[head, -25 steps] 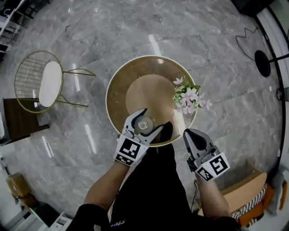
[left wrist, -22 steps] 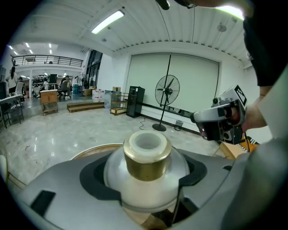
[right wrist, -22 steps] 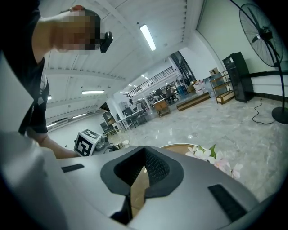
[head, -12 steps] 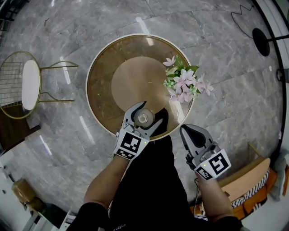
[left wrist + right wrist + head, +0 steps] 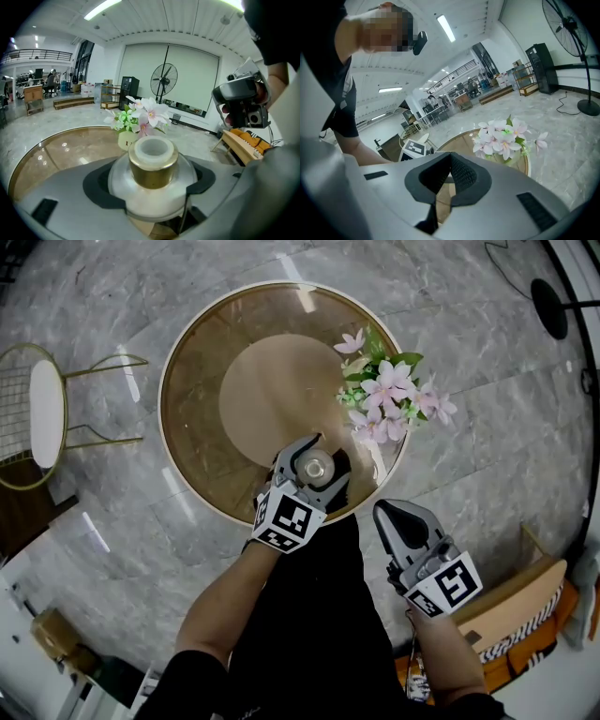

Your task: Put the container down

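Two tongs in head view: left tongs (image 5: 325,453) grasp the gold-necked glass container (image 5: 315,466) over the desk's (image 5: 192,409) near edge; I'd lower it upright, further inboard. Left gripper view: grip snug. Right gripper view: right tongs (image 5: 440,185) clenched, empty.

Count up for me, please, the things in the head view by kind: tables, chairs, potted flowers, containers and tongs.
table: 1
chair: 1
potted flowers: 1
container: 1
tongs: 2, the left tongs shut on the container, the right tongs shut and empty
Total: 6
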The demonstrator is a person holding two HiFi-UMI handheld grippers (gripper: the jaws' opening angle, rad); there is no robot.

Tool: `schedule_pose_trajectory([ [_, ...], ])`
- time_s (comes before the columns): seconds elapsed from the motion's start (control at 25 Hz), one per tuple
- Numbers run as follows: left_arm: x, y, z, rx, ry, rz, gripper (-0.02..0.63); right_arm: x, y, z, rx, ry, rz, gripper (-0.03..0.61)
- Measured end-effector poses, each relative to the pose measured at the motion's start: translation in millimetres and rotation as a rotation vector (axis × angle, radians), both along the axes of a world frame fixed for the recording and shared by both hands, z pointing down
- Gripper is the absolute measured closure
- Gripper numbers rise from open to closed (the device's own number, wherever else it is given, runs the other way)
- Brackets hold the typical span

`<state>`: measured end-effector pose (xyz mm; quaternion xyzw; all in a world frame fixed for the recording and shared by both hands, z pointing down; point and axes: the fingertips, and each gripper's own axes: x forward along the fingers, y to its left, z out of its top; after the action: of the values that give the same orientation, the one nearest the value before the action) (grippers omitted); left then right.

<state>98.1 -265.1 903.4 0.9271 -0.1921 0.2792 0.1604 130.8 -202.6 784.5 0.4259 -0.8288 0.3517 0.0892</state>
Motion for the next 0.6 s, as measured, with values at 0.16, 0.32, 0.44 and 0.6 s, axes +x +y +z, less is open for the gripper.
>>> schedule_pose_trajectory([
  [0.16, 10, 5, 22, 0.0, -0.02, 0.049, 0.27, 4, 7, 12, -0.014, -0.008, 0.02, 0.563],
  [0.32, 21, 8, 36, 0.003, -0.038, 0.09, 0.27, 6, 13, 17, -0.023, -0.018, 0.038, 0.563],
  [0.44, 29, 9, 42, 0.011, -0.05, 0.119, 0.27, 10, 19, 19, -0.027, -0.021, 0.058, 0.563],
  [0.6, 39, 9, 49, 0.022, -0.063, 0.147, 0.27, 17, 24, 21, -0.03, -0.02, 0.082, 0.563],
])
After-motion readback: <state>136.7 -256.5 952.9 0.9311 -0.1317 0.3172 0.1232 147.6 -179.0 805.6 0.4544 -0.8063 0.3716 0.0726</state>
